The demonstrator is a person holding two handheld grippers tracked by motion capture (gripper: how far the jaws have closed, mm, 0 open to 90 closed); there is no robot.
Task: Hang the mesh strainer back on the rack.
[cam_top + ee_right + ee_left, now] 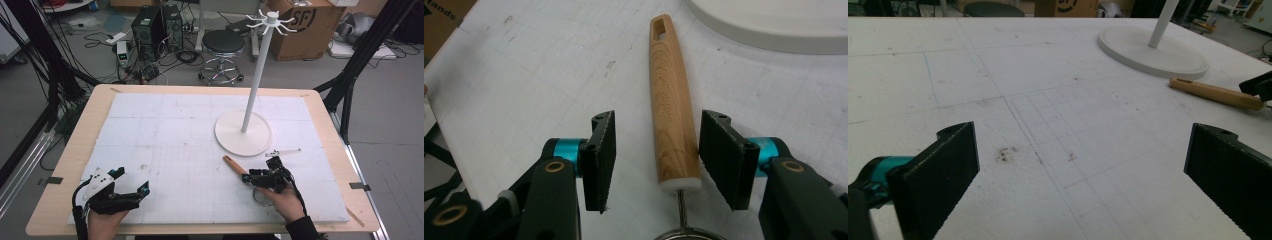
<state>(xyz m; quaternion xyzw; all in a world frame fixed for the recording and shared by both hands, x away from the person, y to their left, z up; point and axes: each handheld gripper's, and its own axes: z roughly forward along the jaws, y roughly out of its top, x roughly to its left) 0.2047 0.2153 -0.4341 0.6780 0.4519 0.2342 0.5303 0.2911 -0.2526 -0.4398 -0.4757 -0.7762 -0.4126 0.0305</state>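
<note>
In the right gripper view, the right tongs (656, 160) are spread wide around a wooden handle (670, 105). The handle lies flat on the white surface (524, 75), in the middle of the frame. One jaw is just beside it; the other is apart. In the high view, the left tongs (131, 181) sit at the lower left, spread wide with nothing between them. A white stand (244, 132) is upper right.

Light wooden handle (670, 107), white stand (244, 131), black tongs (664, 155) with teal joints, white gridded mat (165, 145)
</note>
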